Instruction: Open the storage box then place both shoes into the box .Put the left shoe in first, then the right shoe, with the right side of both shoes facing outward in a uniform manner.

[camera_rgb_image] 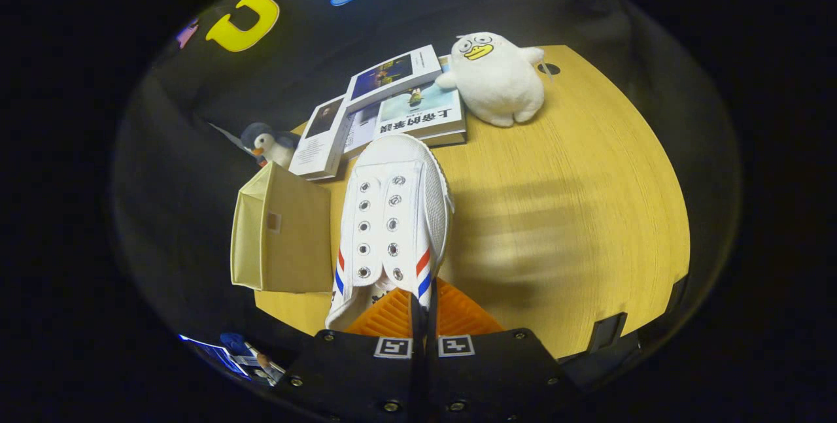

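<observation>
A white sneaker [392,214] with red and blue stripes hangs toe-forward above the wooden table [575,214], my gripper [424,308] shut on its heel end. The sneaker's eyelet flaps face up at me and its toe points toward the books. Just left of the sneaker stands a beige fabric storage box [284,233], close beside it; the box's inside is hidden from here. The second shoe is hidden or out of sight.
Several books [392,106] lie at the table's far side beyond the shoe's toe. A white plush duck [497,80] sits right of them. A small penguin toy [268,143] stands behind the box. Magazines [235,357] lie low to my left, off the table.
</observation>
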